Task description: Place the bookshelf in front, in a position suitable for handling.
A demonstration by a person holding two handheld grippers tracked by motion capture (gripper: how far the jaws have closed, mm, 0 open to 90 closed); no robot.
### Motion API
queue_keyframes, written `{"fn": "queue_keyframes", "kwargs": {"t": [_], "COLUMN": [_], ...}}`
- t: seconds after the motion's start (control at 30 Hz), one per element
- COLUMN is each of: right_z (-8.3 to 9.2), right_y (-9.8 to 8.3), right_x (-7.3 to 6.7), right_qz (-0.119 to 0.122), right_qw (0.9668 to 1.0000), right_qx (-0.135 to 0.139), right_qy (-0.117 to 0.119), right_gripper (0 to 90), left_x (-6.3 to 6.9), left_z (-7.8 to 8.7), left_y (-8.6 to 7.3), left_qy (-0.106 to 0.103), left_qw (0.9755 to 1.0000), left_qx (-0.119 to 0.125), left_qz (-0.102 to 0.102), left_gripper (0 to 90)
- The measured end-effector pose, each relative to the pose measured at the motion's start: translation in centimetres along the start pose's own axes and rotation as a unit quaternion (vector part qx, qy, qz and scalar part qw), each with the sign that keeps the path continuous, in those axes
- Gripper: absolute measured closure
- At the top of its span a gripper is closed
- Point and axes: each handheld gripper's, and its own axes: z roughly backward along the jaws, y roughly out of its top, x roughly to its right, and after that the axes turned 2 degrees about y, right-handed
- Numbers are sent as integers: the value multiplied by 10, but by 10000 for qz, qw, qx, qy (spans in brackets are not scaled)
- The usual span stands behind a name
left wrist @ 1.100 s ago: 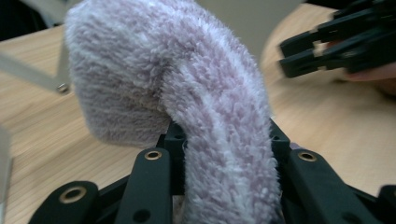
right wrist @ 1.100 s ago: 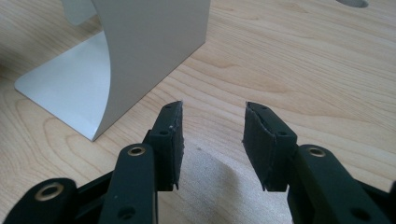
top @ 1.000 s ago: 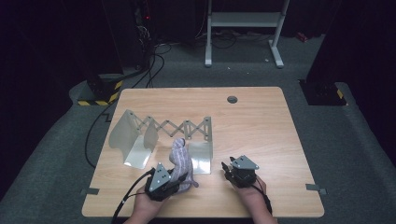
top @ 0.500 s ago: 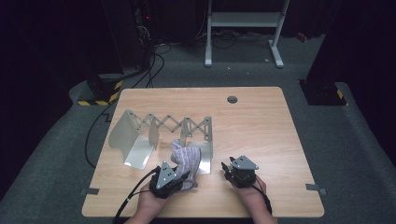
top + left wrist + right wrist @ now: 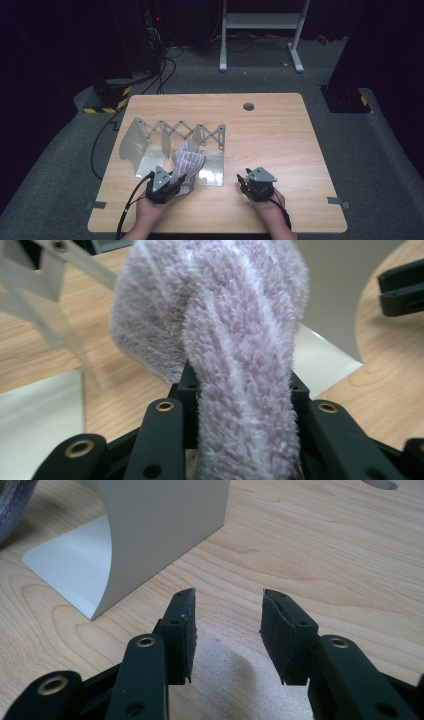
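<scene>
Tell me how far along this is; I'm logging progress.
Done: the left tongs have gripped the fuzzy lilac cloth. In hand: it's held beside the metal accordion rack. Left: placing it, apparently on the rack. The right tongs rest open and empty on the table.

Bare tabletop [image 5: 280,130] lies open right of the metal rack [image 5: 172,145] (its expanding lattice bars the left).

Lab: wooden table [image 5: 280,125], dark curtains, cables [image 5: 165,65] on floor.
</scene>
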Motion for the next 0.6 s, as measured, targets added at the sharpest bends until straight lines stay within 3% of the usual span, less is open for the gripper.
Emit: {"fn": "queue_keyframes", "kwargs": {"t": [0.23, 0.5, 0.6], "right_z": [-4, -21, -25], "right_y": [7, 23, 26], "right_x": [-6, -18, -24], "right_qz": [8, -30, 103], "right_qw": [9999, 9999, 9998], "right_qx": [114, 159, 139], "right_qy": [15, 25, 105], "right_gripper": [577, 578, 591], "left_x": [-8, -5, -1], "left_z": [3, 7, 9], "left_y": [-2, -8, -11], "left_qy": [131, 184, 139], "left_qw": [9999, 9998, 9998], "left_qx": [-9, -90, -133], "left_qz": [90, 63, 13], "left_gripper": [651, 651, 651]}}
